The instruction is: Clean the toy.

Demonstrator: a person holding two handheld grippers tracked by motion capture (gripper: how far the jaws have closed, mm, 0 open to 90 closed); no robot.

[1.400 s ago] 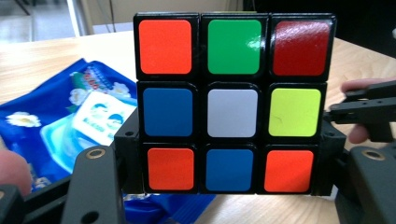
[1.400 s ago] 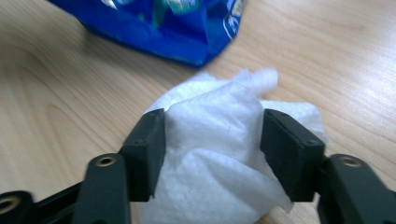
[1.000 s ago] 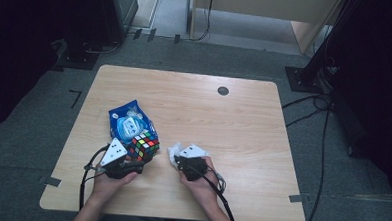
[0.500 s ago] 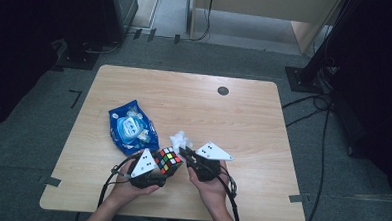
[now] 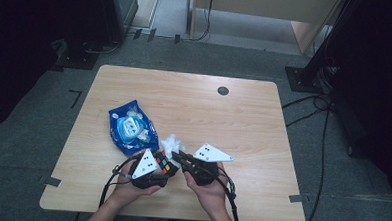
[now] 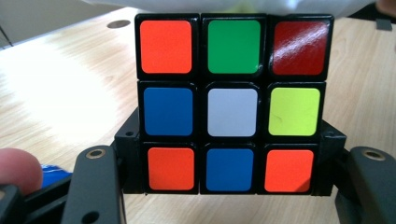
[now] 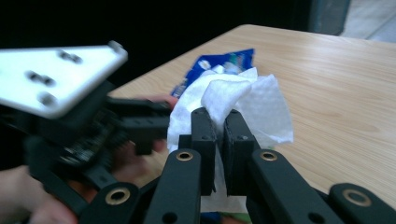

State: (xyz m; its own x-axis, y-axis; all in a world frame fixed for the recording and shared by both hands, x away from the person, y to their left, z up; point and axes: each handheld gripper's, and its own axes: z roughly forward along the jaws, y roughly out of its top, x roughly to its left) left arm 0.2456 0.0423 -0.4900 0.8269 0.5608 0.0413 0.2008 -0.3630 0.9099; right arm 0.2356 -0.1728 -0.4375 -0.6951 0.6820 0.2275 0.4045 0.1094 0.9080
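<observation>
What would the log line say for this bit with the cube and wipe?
left gripper: shut on puzzle cube | right gripper: shut on white wipe | wipes pack: on table

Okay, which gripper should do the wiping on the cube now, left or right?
Right, most likely. The right gripper is shut on the white wipe, which sits just beside the Rubik's cube. The left gripper is shut on the cube, so it seems best left steadying it.

The cube (image 6: 232,105) shows black-edged stickers: orange, green, dark red on top; blue, white, yellow-green across the middle; orange, blue, orange below. Beside it, the wipe (image 7: 243,105) is white, the packet (image 5: 130,126) blue with white, and the worktop (image 5: 243,117) pale wood-grain.
</observation>
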